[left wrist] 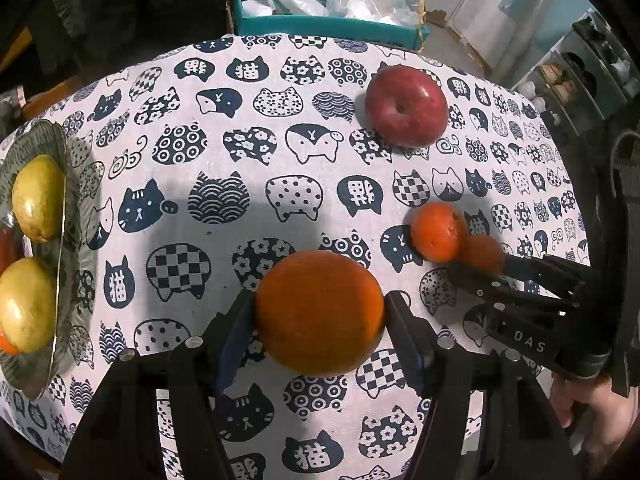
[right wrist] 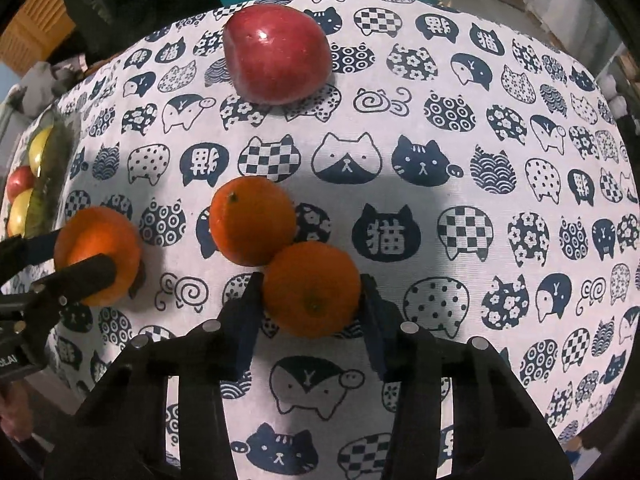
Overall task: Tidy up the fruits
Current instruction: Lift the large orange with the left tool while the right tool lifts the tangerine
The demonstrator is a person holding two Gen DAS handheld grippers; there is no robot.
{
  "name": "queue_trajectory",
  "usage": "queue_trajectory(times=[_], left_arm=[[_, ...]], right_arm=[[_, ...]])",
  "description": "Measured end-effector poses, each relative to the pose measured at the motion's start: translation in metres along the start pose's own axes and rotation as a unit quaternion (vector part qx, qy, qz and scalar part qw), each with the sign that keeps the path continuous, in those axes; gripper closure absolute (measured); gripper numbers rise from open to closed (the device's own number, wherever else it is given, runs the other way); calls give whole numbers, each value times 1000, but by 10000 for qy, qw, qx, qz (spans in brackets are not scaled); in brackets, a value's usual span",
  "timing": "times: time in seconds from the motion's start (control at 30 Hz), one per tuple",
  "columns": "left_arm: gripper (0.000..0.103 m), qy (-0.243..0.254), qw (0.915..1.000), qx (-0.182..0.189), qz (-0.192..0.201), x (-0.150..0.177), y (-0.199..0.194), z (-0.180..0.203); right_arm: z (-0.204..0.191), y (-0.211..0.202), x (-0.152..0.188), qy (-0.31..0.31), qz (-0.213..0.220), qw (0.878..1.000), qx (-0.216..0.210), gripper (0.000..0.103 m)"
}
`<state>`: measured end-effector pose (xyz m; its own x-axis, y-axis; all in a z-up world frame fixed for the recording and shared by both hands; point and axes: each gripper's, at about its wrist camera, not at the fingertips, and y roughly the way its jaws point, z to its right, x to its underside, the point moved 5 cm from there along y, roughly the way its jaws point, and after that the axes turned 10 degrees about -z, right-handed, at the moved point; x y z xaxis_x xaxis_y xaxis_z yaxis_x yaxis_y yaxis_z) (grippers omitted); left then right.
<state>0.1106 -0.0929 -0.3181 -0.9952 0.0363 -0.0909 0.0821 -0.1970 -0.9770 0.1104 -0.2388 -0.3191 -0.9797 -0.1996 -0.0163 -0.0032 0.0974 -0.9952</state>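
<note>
While on table, pears (left wrist: 36, 196) in bowl (left wrist: 70, 240)

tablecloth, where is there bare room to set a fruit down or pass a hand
Free: the tablecloth stretch right of the red apple, and the wide patch between the apple and the green plate. Crowded: the three oranges, one in the left tongs, one in the right tongs, one loose touching it.

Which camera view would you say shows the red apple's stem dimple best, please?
The left wrist view: the red apple faces the camera with its dimple plainly visible. In the right wrist view the apple shows only its glossy side.
</note>
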Motion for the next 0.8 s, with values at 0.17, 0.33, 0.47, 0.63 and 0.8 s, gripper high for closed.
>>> queue_trajectory(times=[0.17, 0.33, 0.47, 0.63, 0.8], left_arm=[[36, -12, 10000, 6, 89, 0, -8, -4], [36, 30, 9997, -4, 263, -1, -21, -3], [36, 84, 9991, -16, 418, 0, -34, 0], [36, 174, 9980, -54, 613, 1, -50, 3], [36, 239, 9962, -32, 839, 3, -69, 5]], right_arm=[[2, -7, 0, 54, 80, 9999, 96, 59], [5, -23, 1, 97, 237, 9995, 203, 60], [-1, -37, 0, 68, 414, 9988, 253, 60], [-2, -56, 1, 39, 651, 9976, 216, 60], [-8, -76, 1, -54, 892, 9958, 218, 60]])
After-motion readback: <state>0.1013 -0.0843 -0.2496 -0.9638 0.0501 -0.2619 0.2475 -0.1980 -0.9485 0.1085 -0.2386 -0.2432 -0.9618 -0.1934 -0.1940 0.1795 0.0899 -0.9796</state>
